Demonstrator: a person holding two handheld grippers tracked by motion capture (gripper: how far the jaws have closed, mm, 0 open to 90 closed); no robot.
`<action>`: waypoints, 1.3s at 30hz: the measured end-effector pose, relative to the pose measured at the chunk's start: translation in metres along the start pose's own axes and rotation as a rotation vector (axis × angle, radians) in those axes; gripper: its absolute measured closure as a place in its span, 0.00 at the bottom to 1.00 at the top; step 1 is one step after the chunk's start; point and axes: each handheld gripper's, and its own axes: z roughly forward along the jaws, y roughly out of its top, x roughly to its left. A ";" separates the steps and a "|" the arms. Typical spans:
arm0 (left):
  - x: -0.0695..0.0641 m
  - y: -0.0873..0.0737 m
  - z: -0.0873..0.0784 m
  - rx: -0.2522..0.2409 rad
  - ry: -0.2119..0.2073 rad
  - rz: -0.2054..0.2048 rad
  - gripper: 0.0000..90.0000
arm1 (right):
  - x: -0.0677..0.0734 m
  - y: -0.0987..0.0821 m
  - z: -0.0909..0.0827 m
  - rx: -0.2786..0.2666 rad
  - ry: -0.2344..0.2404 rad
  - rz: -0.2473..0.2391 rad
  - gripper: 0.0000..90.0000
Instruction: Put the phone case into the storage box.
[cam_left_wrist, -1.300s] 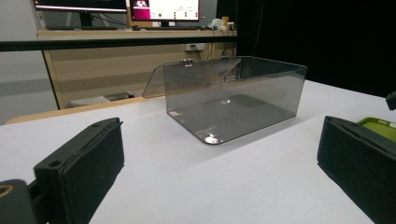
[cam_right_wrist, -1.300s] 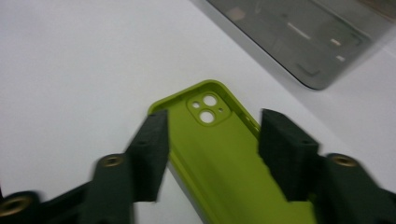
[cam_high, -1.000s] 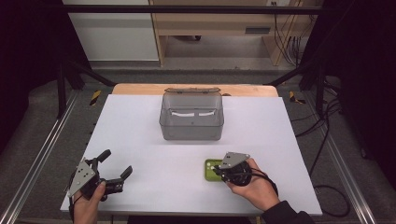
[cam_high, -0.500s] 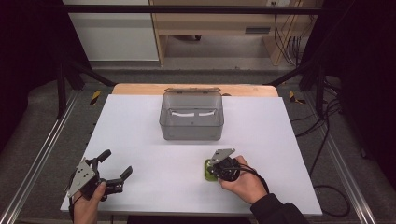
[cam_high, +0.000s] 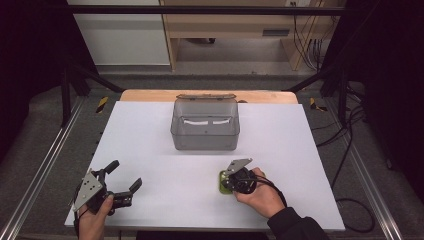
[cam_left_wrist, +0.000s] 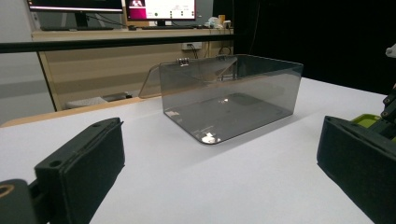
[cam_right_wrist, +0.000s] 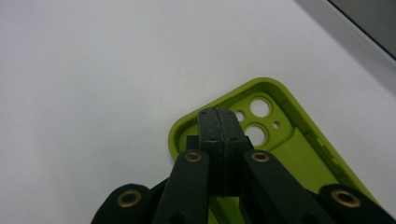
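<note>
A lime-green phone case (cam_right_wrist: 289, 154) lies open side up on the white table (cam_high: 165, 150), camera cut-outs showing. My right gripper (cam_right_wrist: 218, 114) is shut, pads pressed flat together, its tips down at the case's corner rim. I see nothing between the pads. From above, the right gripper (cam_high: 226, 184) covers most of the phone case (cam_high: 221, 181). At the table's front left my left gripper (cam_high: 125, 175) is held open with nothing in it. In the left gripper view its jaws (cam_left_wrist: 219, 177) stand wide apart and a corner of the green case (cam_left_wrist: 366, 120) peeks past the right one.
A clear smoky plastic box (cam_high: 205, 125) with its lid tipped back stands at the middle back of the table, also ahead in the left gripper view (cam_left_wrist: 229, 98). Metal rails run along both table sides. Cables lie on the floor at the right.
My right hand has slid left and a little down over the green case, hiding most of it. The left hand has kept still.
</note>
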 end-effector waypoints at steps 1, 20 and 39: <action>0.000 0.000 0.000 0.000 0.000 0.000 0.01 | 0.000 0.000 0.000 0.000 0.004 0.001 1.00; 0.000 0.000 0.001 0.002 -0.006 0.003 0.01 | 0.006 0.004 0.014 -0.061 0.050 0.169 1.00; 0.001 0.001 0.001 -0.003 -0.012 0.001 0.01 | 0.014 0.042 0.043 -0.048 0.019 0.225 1.00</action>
